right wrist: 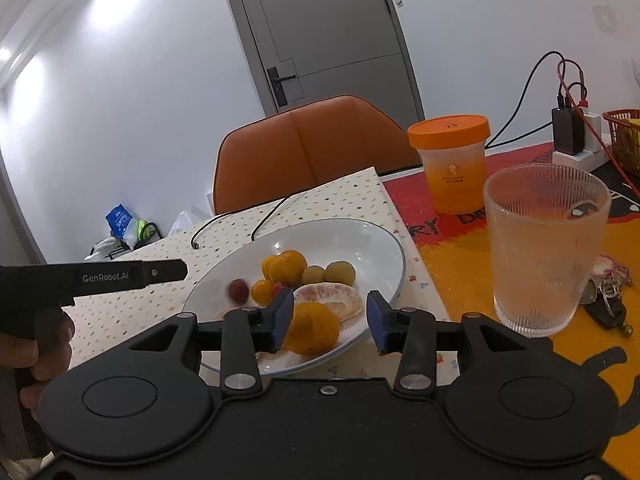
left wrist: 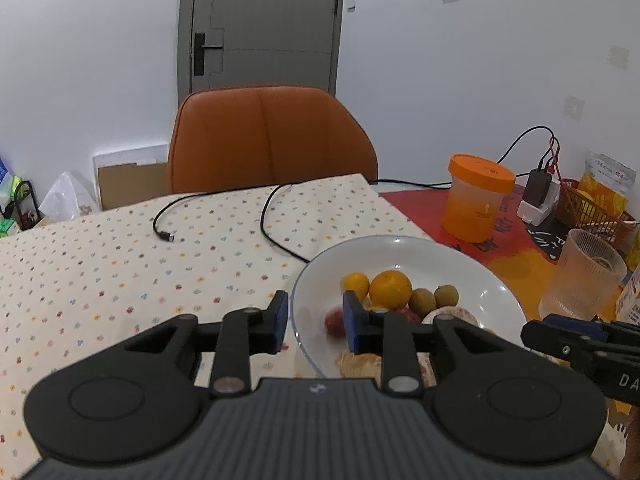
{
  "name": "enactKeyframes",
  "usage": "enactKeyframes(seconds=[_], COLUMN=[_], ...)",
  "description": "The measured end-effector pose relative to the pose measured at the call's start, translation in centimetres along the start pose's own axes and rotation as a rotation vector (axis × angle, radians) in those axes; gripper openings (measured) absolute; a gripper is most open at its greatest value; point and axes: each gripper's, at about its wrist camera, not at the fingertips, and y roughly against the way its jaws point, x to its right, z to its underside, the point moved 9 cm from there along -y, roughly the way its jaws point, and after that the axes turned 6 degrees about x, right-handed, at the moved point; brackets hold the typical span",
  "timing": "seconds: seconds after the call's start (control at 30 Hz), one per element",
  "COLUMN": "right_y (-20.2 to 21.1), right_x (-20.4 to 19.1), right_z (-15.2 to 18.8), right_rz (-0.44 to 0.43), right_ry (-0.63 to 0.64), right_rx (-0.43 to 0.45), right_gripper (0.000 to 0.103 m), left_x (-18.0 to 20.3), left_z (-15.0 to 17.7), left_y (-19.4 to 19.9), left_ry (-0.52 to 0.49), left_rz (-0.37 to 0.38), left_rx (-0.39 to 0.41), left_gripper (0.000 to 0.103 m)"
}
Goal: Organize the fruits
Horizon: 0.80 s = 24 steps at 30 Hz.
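Several small orange, yellow and red fruits (right wrist: 286,266) fill the white plate (right wrist: 360,236).

Fruits (right wrist: 288,268) lie in the plate (right wrist: 360,236) (glass (right wrist: 544,248) to its right).

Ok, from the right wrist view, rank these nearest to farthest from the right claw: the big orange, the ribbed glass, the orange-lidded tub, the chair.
1. Big orange: between the open right claw pads, on the near side of the plate.
2. Ribbed glass: to the right, on the orange mat.
3. Orange-lidded tub: behind the glass, slightly left of it.
4. Chair: beyond the table's far edge.
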Motion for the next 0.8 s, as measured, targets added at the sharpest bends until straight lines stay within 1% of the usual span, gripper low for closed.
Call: enactKeyframes(seconds=[0.13,0.23,0.3,0.37,0.53,0.63,0.7,0.73,0.8], right_y=[0.3,0.7,0.9,1.1,1.5,1.6,1.7,1.7,1.8], right_x=[-0.2,-0.7,-1.2,-1.7,-2.7,-3.3,-3.8,-4.0,-4.5], right_z=[0.0,0.0,0.1,0.2,0.3,0.6,0.7,0.7,0.7], right_rz=[-0.008,-0.016,-0.02,-0.023,-0.036,-0.043,-0.047,-0.048,-0.052], right_ry=[-0.016,-0.023,-0.017,-0.01,-0.011,-0.013,-0.008,-0.005,0.0], right_rx=[0.006,0.014,0.017,0.018,0.022,0.018,0.017,0.016,0.01], right_gripper=[0.045,0.047,0.052,0.054,0.059,0.062,0.068,0.069,0.075], left_x=[-0.5,-0.8,-1.1,-1.7,-3.1,-4.0,-4.6,-4.8,-5.3], left_z=[0.4,0.7,0.7,0.8,1.3,1.6,1.6,1.7,1.8], left_y=[0.7,1.6,2.3,3.0,4.2,5.1,5.6,5.9,6.4], left_ry=[-0.002,-0.022,-0.028,-0.019,-0.004,-0.003,0.004,0.007,0.011], left_rz=[-0.018,-0.034,-0.037,-0.047,-0.078,-0.099,-0.112,-0.117,-0.124], left_rx=[-0.007,-0.006,-0.002,0.003,-0.008,-0.005,0.0,0.004,0.009], left_gripper=[0.034,0.041,0.049,0.055,0.064,0.073,0.08,0.081,0.084])
